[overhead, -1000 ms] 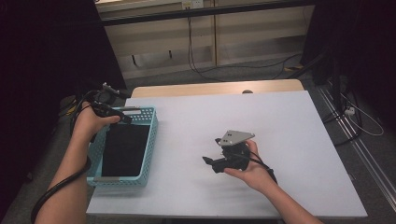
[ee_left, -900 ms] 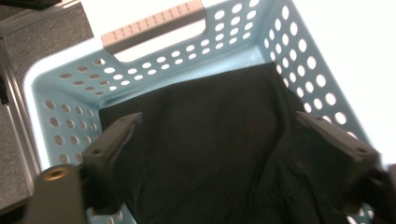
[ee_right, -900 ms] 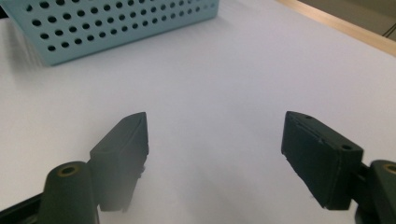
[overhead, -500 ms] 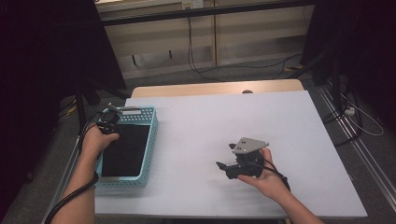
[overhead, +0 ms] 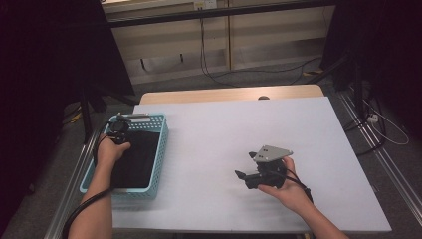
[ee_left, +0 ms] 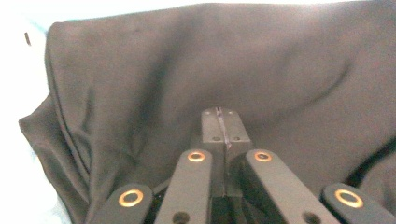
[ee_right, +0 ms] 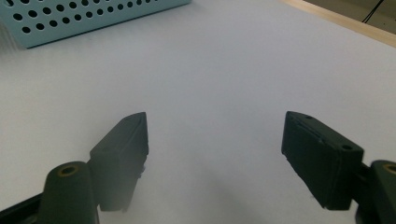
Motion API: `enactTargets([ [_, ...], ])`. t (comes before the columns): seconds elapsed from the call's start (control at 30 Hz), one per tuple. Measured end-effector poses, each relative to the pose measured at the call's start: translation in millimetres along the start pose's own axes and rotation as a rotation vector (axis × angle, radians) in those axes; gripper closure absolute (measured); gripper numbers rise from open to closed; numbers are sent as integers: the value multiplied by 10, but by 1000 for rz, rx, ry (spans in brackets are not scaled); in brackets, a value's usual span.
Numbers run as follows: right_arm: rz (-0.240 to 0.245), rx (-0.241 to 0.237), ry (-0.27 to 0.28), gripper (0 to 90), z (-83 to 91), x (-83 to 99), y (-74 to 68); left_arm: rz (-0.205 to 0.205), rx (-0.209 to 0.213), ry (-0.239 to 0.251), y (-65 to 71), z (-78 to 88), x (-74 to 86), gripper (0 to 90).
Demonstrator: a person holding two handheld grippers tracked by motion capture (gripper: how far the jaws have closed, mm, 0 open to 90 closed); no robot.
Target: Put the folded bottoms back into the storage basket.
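Note:
A black cloth [overhead: 135,160] lies folded inside a light blue perforated basket [overhead: 158,149] at the table's left edge. My left gripper [overhead: 118,131] reaches down into the basket's far end. In the left gripper view its jaws [ee_left: 218,113] are shut tip to tip, right against the black cloth [ee_left: 154,60], and no fabric shows in the seam between them. My right gripper [overhead: 245,165] rests low over the white table [overhead: 224,119] at the near right and points left. In its own view my right gripper [ee_right: 215,135] is open, with bare table between the jaws.
The basket's [ee_right: 70,18] perforated wall shows at the top left of the right gripper view. A wooden strip [overhead: 229,94] runs along the table's far edge. Cables trail across the floor beyond the table, and metal rails flank both sides.
The left hand has come down from the basket's far rim into the basket, onto the cloth. The right hand has slid right and a little nearer, its jaws still apart.

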State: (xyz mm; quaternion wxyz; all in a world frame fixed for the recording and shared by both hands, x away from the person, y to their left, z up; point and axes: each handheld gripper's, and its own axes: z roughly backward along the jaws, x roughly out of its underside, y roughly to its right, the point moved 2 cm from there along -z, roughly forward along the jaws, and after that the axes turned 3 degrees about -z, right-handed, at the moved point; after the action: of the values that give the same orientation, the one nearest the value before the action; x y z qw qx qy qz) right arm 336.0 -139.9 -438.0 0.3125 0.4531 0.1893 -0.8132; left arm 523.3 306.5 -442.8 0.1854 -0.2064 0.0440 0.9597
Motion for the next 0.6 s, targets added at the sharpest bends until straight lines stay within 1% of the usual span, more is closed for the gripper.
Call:
enactTargets([
  [0.03,0,1,1,226,-3,-5,-2,-4,-6,12,0,-11,-12,900],
  [0.07,0,1,1,226,-3,-5,-2,-4,-6,12,0,-11,-12,900],
  [0.1,3,0,5,226,-3,-12,-5,-15,-6,11,-11,-1,-27,900],
  [0.13,3,-1,5,227,-1,-13,-7,-2,-5,8,-15,18,-23,900],
  [0.17,6,-2,5,226,3,-12,-9,-5,0,3,-28,41,-18,900],
  [0.2,6,-2,3,226,5,-10,-9,9,4,5,-40,81,0,900],
  [0.23,3,-2,5,226,11,-7,-8,4,-1,-5,-63,126,19,900],
  [0.3,1,-2,5,226,17,-3,-10,14,-2,-3,-101,221,62,900],
  [0.37,0,0,6,226,31,-2,-17,29,-1,-14,-137,283,109,900],
  [0.43,3,0,9,226,46,-5,-26,29,-2,-30,-180,320,162,900],
  [0.47,6,1,11,226,55,-8,-30,34,-5,-38,-186,322,185,900],
  [0.53,7,0,15,226,70,-13,-32,44,5,-56,-183,312,227,900],
  [0.57,4,2,16,226,77,-15,-29,42,9,-72,-179,308,241,900],
  [0.6,0,2,17,226,81,-16,-26,41,12,-78,-174,302,249,900],
])
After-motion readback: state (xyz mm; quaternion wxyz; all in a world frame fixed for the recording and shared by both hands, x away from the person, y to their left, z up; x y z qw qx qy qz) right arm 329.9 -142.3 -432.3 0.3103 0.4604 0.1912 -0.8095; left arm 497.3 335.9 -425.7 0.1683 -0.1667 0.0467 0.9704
